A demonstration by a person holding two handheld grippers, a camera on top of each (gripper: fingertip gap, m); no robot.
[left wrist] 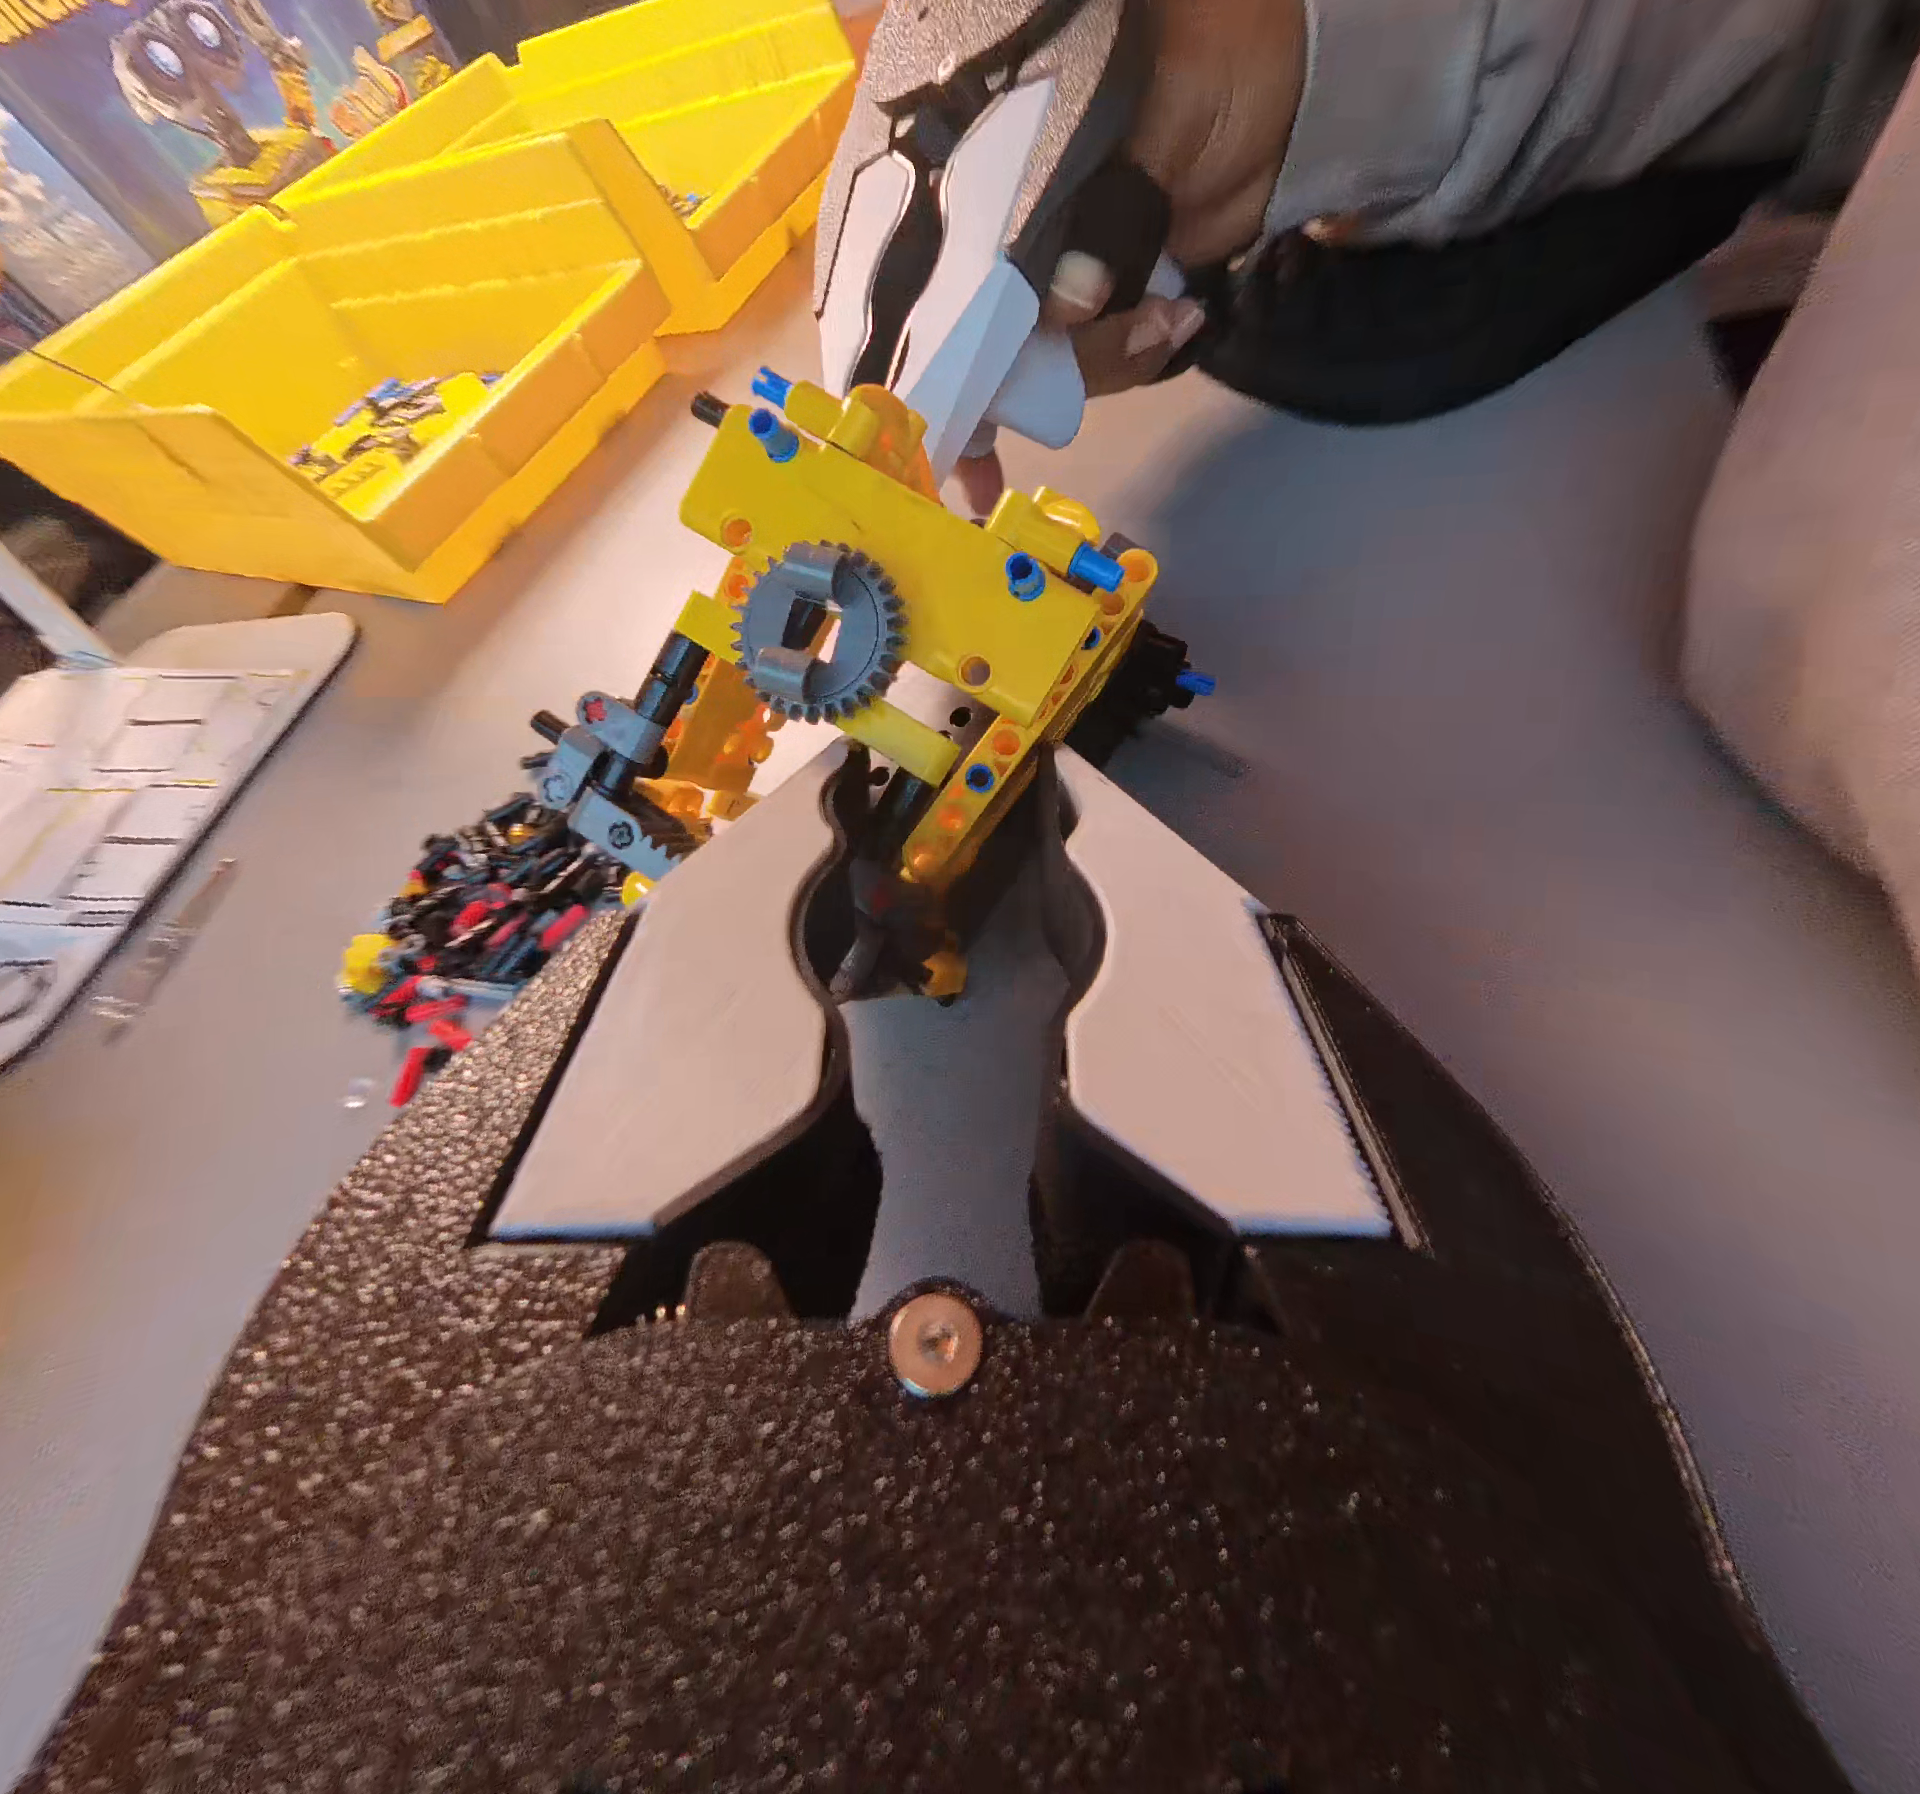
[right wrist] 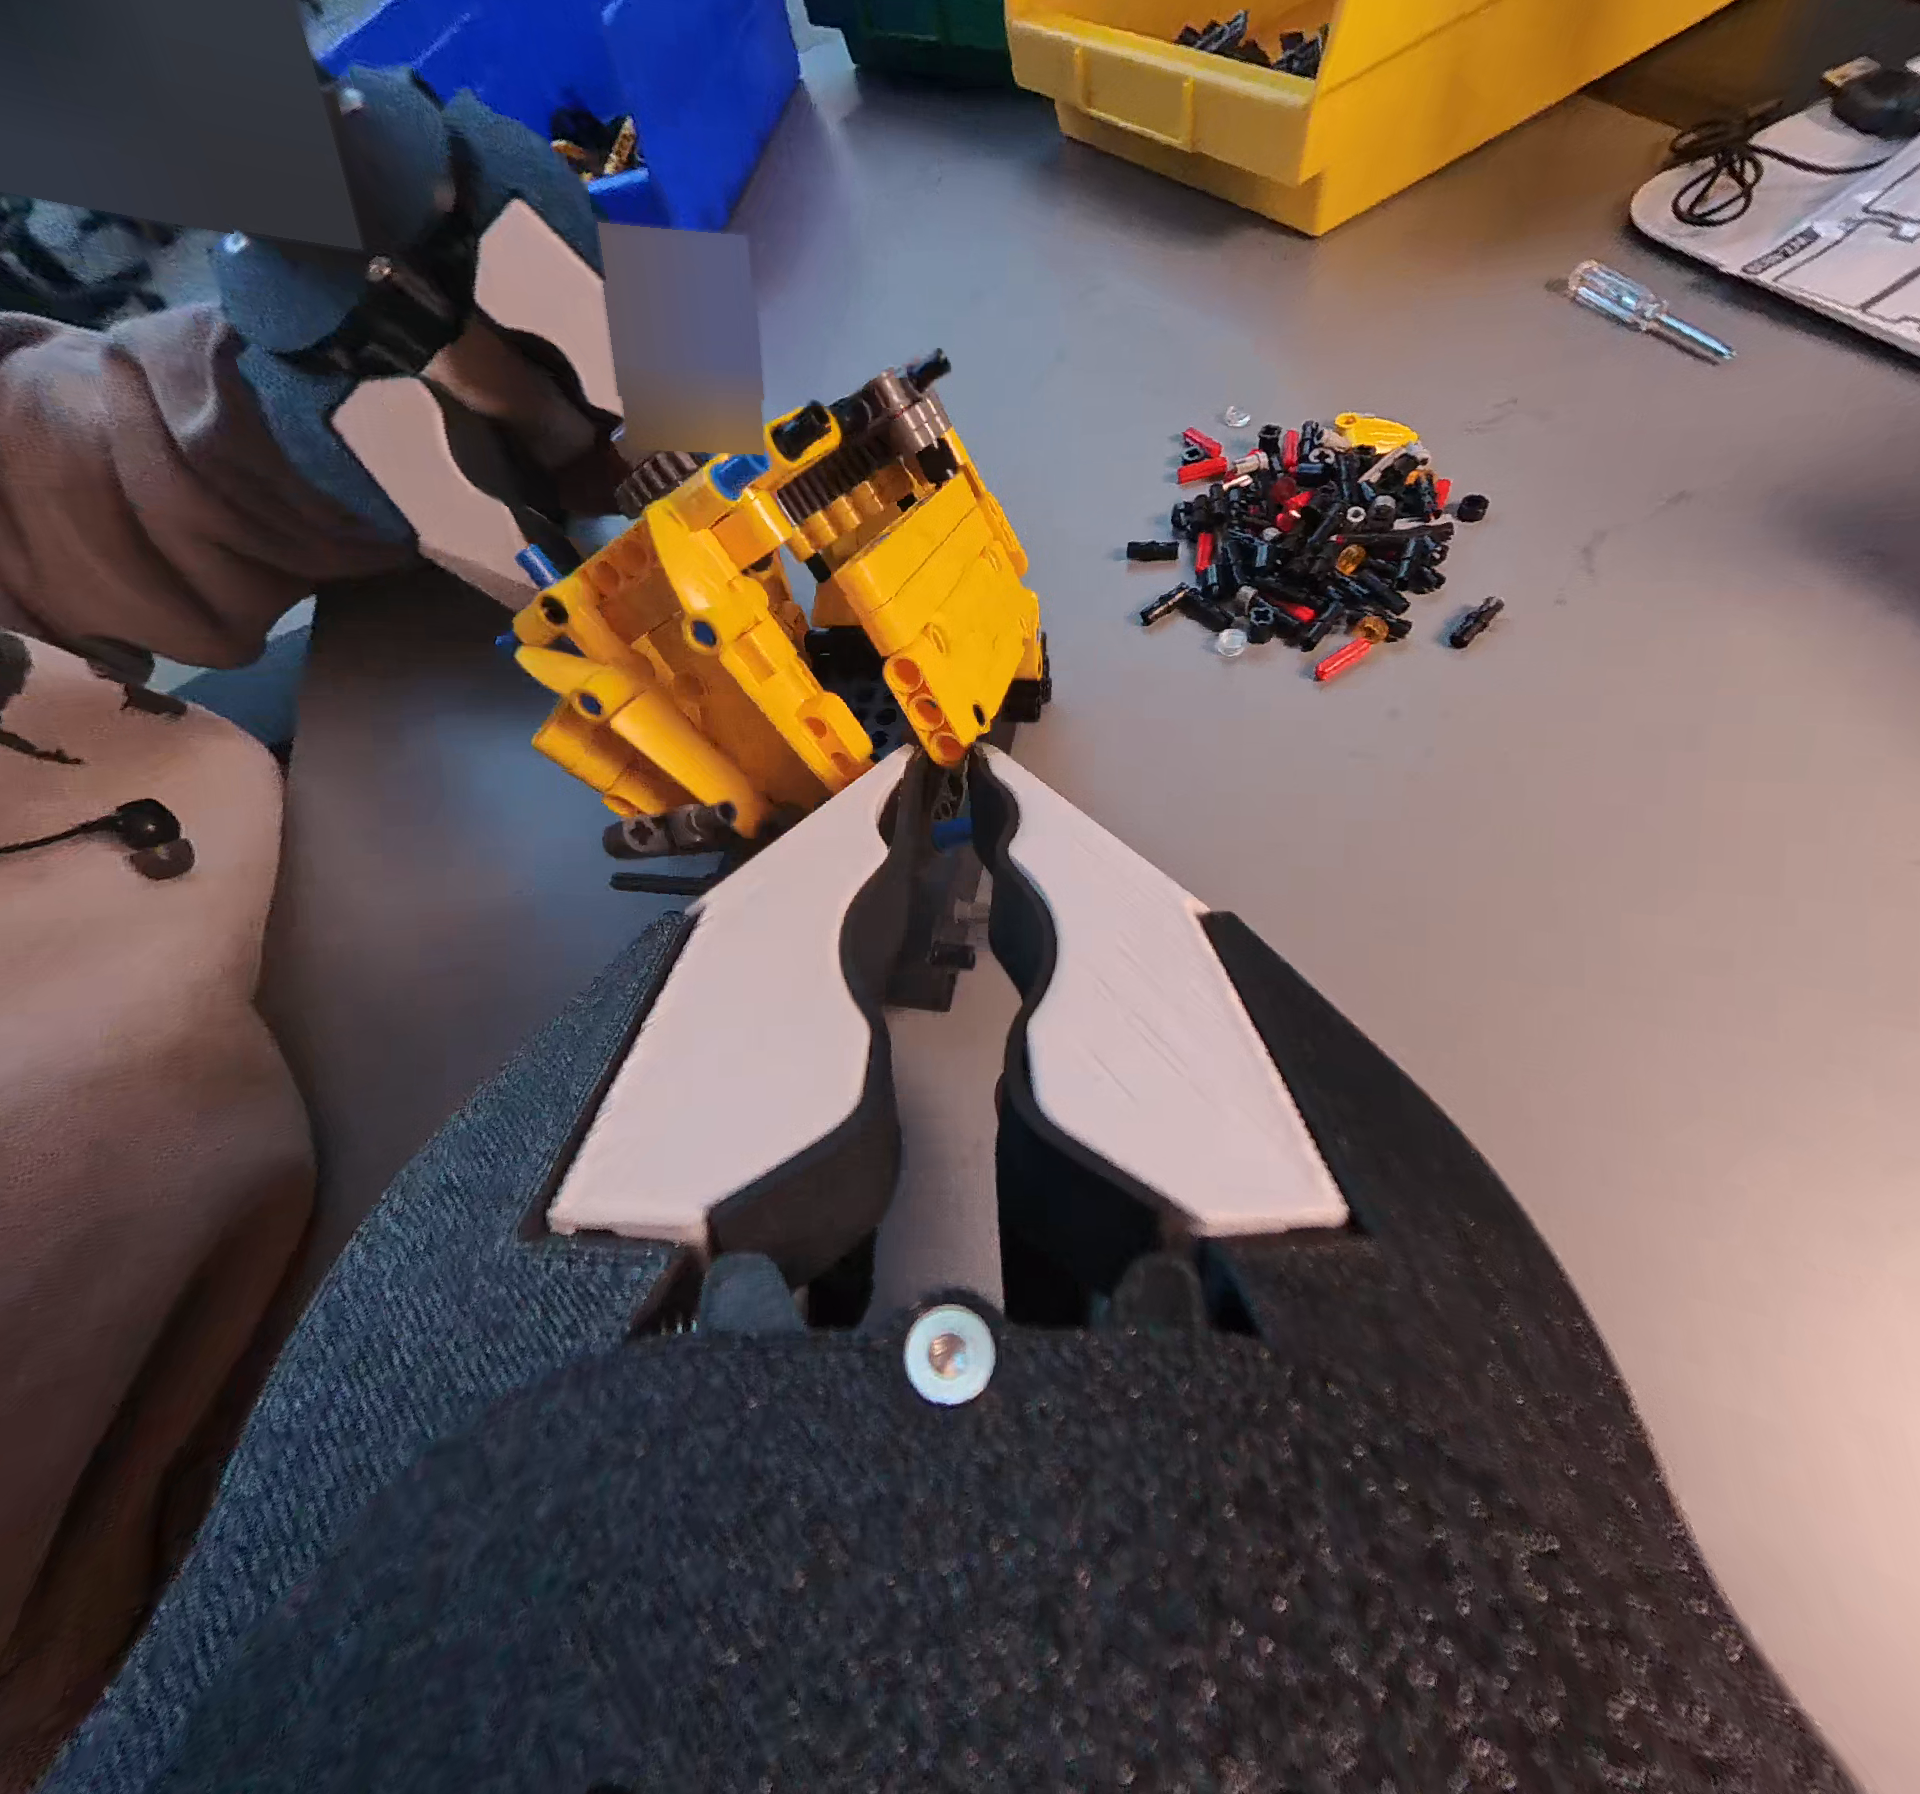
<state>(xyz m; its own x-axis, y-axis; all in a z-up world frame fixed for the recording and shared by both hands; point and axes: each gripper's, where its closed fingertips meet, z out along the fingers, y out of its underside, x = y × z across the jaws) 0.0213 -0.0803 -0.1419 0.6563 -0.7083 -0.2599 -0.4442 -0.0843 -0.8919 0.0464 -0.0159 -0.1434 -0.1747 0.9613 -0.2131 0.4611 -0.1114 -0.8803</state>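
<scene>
1. Left gripper (left wrist: 940, 778): jaws narrowed onto the lower end of the yellow brick model (left wrist: 914, 591), centre of the left wrist view. Clamped on its perforated yellow beam and the dark parts below.
2. Right gripper (right wrist: 940, 757): jaws nearly closed, tips pinching the bottom edge of the same model (right wrist: 790, 622), mid-frame in the right wrist view. Dark parts sit between the fingers; which piece it bears on, cannot tell.
3. In the left wrist view the right gripper (left wrist: 914, 394) comes in from upper centre and meets the model's top corner.
4. Model is tilted and held between both grippers just above the grey table (right wrist: 1351, 913); whether it touches the table, cannot tell.
5. Build state: partly assembled. Grey gear (left wrist: 821, 627) seated in the yellow frame, blue pins in, black axles sticking out.
6. Loose pile of small parts (right wrist: 1309, 539), black and red mostly, lies on the table right of the model, apart from it.
7. Yellow bin (right wrist: 1351, 82) upper right, blue bin (right wrist: 644, 30) upper left, screwdriver (right wrist: 1652, 316) far right, all well clear.
</scene>
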